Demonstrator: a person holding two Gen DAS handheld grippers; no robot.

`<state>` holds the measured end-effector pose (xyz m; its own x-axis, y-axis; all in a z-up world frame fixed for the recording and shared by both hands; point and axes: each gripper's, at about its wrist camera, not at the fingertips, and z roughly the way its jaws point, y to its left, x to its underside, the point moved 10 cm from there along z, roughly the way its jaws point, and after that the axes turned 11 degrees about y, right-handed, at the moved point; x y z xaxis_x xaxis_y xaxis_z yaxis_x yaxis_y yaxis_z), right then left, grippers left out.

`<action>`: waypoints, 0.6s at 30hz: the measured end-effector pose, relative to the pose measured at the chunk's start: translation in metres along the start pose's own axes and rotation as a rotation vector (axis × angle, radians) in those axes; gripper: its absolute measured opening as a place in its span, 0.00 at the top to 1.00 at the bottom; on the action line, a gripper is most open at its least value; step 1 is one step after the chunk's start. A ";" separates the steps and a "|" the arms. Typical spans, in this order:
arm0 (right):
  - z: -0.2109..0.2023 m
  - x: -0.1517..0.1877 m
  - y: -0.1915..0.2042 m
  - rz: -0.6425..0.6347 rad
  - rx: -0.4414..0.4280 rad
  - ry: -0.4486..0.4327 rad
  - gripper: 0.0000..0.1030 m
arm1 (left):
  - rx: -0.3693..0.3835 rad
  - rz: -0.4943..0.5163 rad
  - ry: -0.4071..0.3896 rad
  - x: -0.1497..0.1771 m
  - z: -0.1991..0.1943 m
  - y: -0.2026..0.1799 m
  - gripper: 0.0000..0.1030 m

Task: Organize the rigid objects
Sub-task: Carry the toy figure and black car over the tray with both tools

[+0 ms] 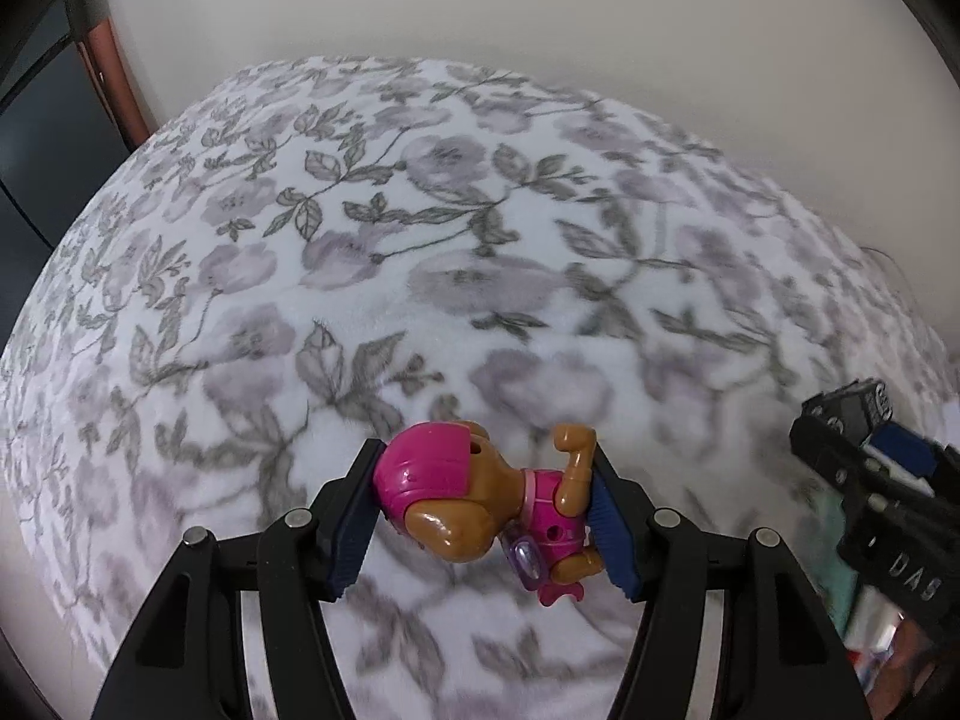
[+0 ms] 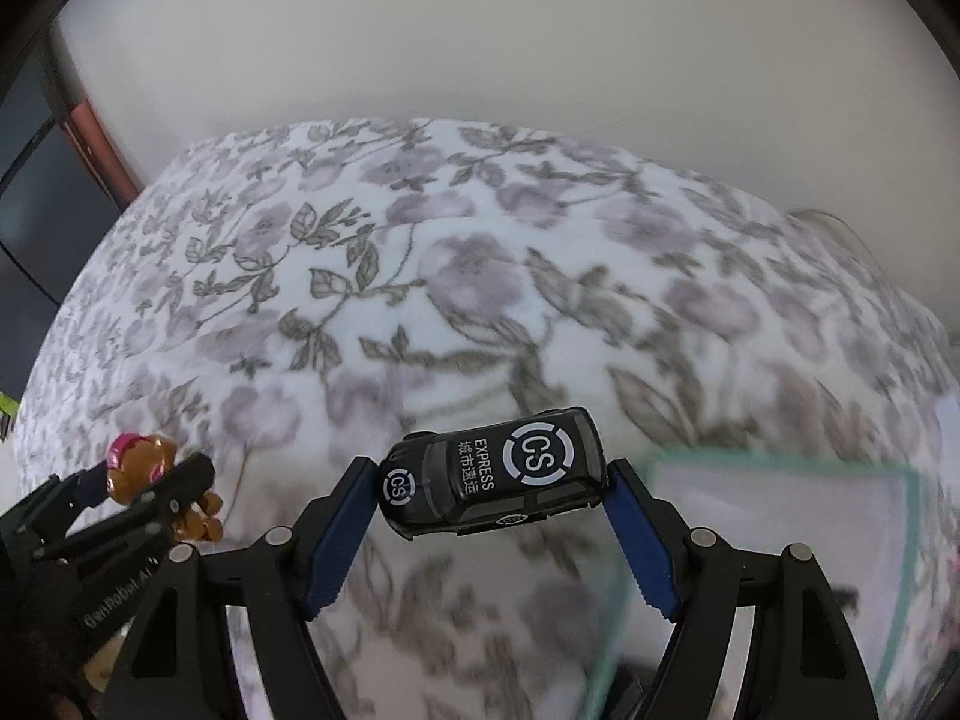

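Note:
My left gripper [image 1: 486,510] is shut on a pink and brown toy dog figure [image 1: 480,510], held lying sideways above the floral blanket [image 1: 420,240]. My right gripper [image 2: 492,510] is shut on a black toy van [image 2: 492,474] with white "CS EXPRESS" markings, held lengthwise between the blue pads. The right gripper with the van shows at the right edge of the left wrist view [image 1: 870,480]. The left gripper with the dog figure [image 2: 144,468] shows at the left of the right wrist view.
A clear bin with a green rim [image 2: 780,540] sits below and to the right of my right gripper, blurred. A pale wall [image 1: 540,12] rises behind the blanket. A dark frame with a reddish edge [image 1: 108,72] stands at the far left.

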<state>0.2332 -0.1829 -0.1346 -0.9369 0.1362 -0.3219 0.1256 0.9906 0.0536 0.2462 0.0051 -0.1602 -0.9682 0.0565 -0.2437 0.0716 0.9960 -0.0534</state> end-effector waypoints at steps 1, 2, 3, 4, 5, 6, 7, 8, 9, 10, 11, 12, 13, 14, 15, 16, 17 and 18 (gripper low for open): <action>-0.007 0.007 -0.004 0.012 -0.003 -0.003 0.24 | 0.001 0.007 -0.007 0.003 -0.008 -0.003 0.37; -0.016 0.016 -0.009 0.030 -0.009 -0.007 0.24 | 0.002 0.020 -0.018 0.008 -0.020 -0.009 0.37; -0.022 0.022 -0.013 0.040 -0.011 -0.010 0.24 | 0.003 0.030 -0.025 0.011 -0.027 -0.013 0.37; -0.030 0.030 -0.017 0.052 -0.013 -0.016 0.24 | 0.007 0.046 -0.036 0.016 -0.038 -0.019 0.37; -0.039 0.040 -0.022 0.065 -0.017 -0.023 0.24 | 0.011 0.056 -0.042 0.021 -0.046 -0.025 0.37; -0.047 0.048 -0.026 0.077 -0.019 -0.025 0.24 | 0.019 0.069 -0.047 0.026 -0.055 -0.032 0.37; -0.056 0.058 -0.032 0.091 -0.017 -0.030 0.24 | 0.028 0.084 -0.052 0.033 -0.065 -0.041 0.37; -0.062 0.064 -0.037 0.100 -0.014 -0.035 0.24 | 0.036 0.099 -0.058 0.039 -0.074 -0.050 0.37; -0.069 0.072 -0.043 0.113 -0.012 -0.040 0.24 | 0.043 0.114 -0.064 0.044 -0.082 -0.058 0.37; -0.073 0.079 -0.047 0.122 -0.011 -0.044 0.24 | 0.047 0.127 -0.068 0.049 -0.089 -0.066 0.37; -0.080 0.089 -0.056 0.137 -0.007 -0.049 0.24 | 0.053 0.143 -0.072 0.055 -0.096 -0.075 0.37; -0.083 0.096 -0.063 0.150 -0.001 -0.052 0.24 | 0.061 0.159 -0.078 0.062 -0.103 -0.085 0.37; -0.086 0.105 -0.071 0.168 0.007 -0.053 0.23 | 0.070 0.176 -0.081 0.068 -0.109 -0.094 0.37; -0.089 0.115 -0.082 0.197 0.011 -0.052 0.23 | 0.081 0.197 -0.085 0.076 -0.116 -0.105 0.37; -0.090 0.124 -0.091 0.223 0.008 -0.049 0.23 | 0.087 0.215 -0.088 0.083 -0.120 -0.115 0.37; -0.091 0.132 -0.100 0.246 0.002 -0.046 0.23 | 0.093 0.230 -0.090 0.089 -0.124 -0.124 0.37; -0.092 0.142 -0.110 0.274 0.000 -0.042 0.23 | 0.104 0.250 -0.092 0.096 -0.127 -0.136 0.37; -0.092 0.149 -0.118 0.290 0.003 -0.038 0.23 | 0.109 0.261 -0.090 0.101 -0.128 -0.143 0.37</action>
<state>0.0492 -0.2806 -0.1021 -0.8488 0.4139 -0.3289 0.3875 0.9103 0.1457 0.1075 -0.1225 -0.0527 -0.8888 0.2989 -0.3475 0.3457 0.9349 -0.0801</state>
